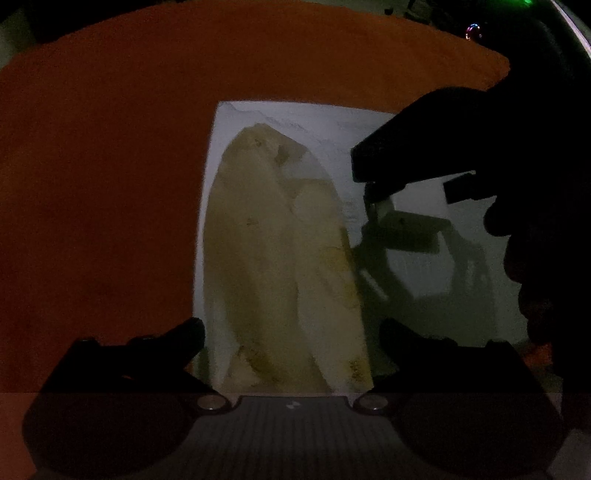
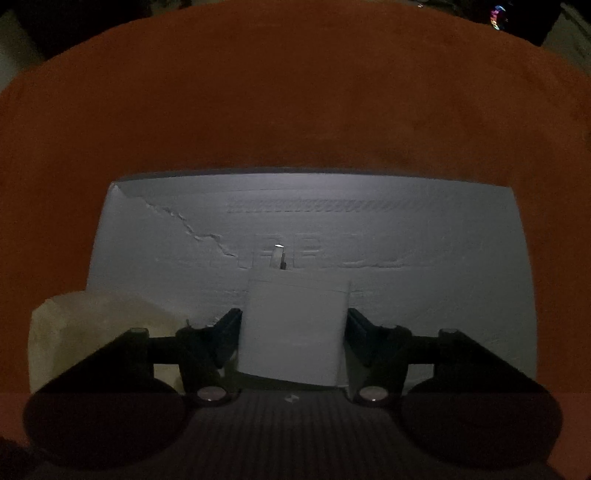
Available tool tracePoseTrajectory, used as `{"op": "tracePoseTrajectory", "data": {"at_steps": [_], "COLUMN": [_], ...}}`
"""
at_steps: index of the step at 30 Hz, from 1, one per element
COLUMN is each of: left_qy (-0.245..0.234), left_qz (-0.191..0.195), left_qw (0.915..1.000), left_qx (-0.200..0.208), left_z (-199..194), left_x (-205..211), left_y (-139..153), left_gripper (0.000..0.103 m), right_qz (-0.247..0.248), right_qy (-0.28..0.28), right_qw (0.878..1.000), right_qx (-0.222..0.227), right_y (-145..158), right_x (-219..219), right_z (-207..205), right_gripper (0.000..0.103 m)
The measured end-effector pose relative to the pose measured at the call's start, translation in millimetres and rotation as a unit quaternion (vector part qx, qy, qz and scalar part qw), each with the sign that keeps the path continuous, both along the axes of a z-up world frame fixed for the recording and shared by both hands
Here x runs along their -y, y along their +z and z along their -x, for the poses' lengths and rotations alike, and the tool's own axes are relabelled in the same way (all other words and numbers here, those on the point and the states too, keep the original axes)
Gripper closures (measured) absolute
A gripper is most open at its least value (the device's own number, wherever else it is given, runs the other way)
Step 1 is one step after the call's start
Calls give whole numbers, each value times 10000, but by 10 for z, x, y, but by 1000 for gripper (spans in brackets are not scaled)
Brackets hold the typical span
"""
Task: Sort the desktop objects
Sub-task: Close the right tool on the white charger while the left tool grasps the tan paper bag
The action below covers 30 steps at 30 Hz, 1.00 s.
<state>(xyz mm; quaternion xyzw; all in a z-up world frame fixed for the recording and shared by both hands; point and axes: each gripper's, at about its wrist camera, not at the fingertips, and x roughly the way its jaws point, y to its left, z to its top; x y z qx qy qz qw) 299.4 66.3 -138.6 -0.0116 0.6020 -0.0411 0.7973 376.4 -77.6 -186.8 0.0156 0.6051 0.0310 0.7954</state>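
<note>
A white foam tray [image 1: 280, 118] lies on the orange tabletop [image 1: 92, 184]. A pale yellow banana-like piece [image 1: 273, 258] lies in the tray's left part. My left gripper [image 1: 291, 339] is open just above the near end of that piece, fingers either side of it. My right gripper [image 2: 293, 332] is shut on a white block-shaped charger [image 2: 293, 325] with a metal prong [image 2: 277, 254] at its far end, held over the tray [image 2: 424, 295]. The right gripper also shows as a dark shape in the left wrist view [image 1: 373, 195], holding the charger [image 1: 410, 229]. The yellow piece shows at the left in the right wrist view [image 2: 74, 325].
The scene is very dim. The orange surface [image 2: 295, 92] stretches around the tray on all sides. Dark clutter with small coloured lights [image 1: 472, 31] sits beyond the table's far right edge.
</note>
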Motion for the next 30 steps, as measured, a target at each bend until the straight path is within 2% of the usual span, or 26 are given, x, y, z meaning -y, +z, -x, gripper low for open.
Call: {"op": "tracePoseTrajectory", "data": {"at_steps": [6, 9, 11, 13, 16, 17, 20, 23, 30], "left_qy": [-174, -230, -268, -277, -355, -409, -634, -759, -359], "left_qz": [93, 168, 244, 316, 409, 455, 473, 514, 942], "left_qw": [9998, 9996, 9993, 9991, 9983, 9977, 9957, 9933, 9895], "left_qx": [81, 74, 60, 71, 233, 295, 481, 708, 1040], "left_z": [26, 27, 29, 36, 56, 69, 121, 167, 227], "left_x": [18, -3, -23, -37, -44, -42, -5, -1, -184], "left_y": [-10, -50, -78, -88, -61, -41, 33, 89, 171], "left_gripper": [1, 9, 18, 21, 36, 47, 61, 70, 72], "right_qz": [-132, -139, -101, 97, 172, 185, 299, 421, 213], "right_qy": [256, 354, 458, 641, 745, 746, 744, 776, 745], "right_qw": [9995, 9992, 9988, 9977, 9968, 9967, 9964, 9957, 9965], "right_qx": [126, 91, 120, 200, 238, 255, 284, 290, 298], "right_y": [13, 44, 63, 74, 122, 134, 143, 110, 203], "right_x": [156, 284, 366, 445, 608, 676, 856, 992, 1142], "right_z": [120, 196, 279, 388, 543, 582, 677, 767, 808], "right_gripper": [42, 42, 43, 43, 43, 43, 43, 43, 43]}}
